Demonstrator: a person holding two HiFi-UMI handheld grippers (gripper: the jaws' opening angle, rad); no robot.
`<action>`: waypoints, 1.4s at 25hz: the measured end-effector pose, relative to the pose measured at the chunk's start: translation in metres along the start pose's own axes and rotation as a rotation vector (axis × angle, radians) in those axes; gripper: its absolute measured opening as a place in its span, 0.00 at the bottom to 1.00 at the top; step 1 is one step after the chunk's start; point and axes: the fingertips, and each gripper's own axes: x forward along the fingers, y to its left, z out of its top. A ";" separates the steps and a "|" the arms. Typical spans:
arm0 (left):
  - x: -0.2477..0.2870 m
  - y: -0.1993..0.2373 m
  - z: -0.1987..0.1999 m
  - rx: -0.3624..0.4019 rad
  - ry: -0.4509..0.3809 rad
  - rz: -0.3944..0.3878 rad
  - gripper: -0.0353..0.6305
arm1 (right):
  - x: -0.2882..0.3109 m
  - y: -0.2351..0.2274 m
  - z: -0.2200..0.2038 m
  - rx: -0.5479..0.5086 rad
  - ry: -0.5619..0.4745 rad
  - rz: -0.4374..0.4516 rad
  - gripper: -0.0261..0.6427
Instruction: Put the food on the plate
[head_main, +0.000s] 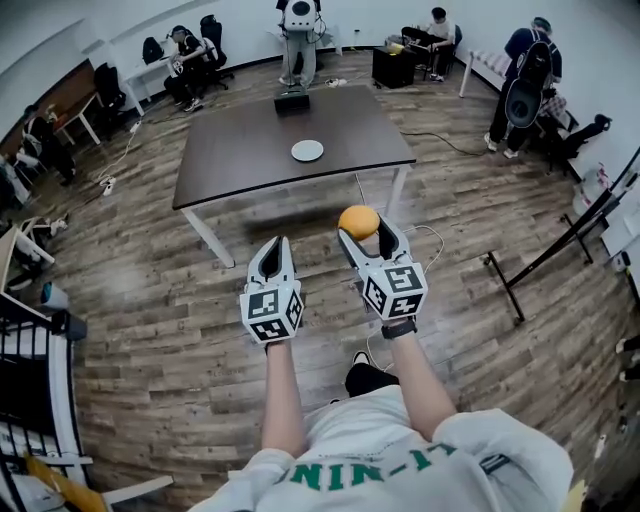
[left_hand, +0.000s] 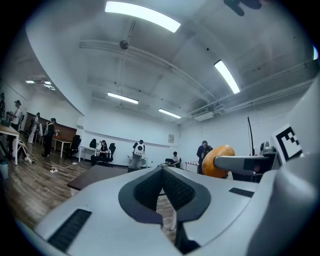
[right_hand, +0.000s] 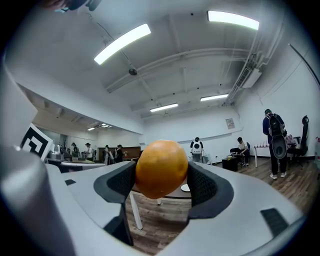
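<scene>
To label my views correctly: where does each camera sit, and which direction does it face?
Head view: on the person's head, facing forward and steeply down at floor and table; both forearms, left gripper and right gripper show.
Left gripper view: on the left gripper, facing level across the room; its shut jaws show.
Right gripper view: on the right gripper, facing level toward the table; its jaws clamp the orange.
Shared: all three show the orange.

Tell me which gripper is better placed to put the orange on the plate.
Right. The right gripper clamps the orange in its jaws, while the left gripper is shut and empty. The white plate lies on the table ahead, not yet reached.
</scene>
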 end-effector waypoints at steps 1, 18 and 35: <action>0.010 0.001 -0.003 0.005 0.004 -0.004 0.07 | 0.009 -0.008 -0.002 0.009 -0.001 -0.006 0.53; 0.300 0.045 0.014 0.087 0.058 0.069 0.07 | 0.265 -0.177 0.028 0.115 -0.062 0.094 0.53; 0.536 0.100 -0.004 0.064 0.056 -0.024 0.07 | 0.468 -0.264 -0.009 0.069 -0.016 0.142 0.53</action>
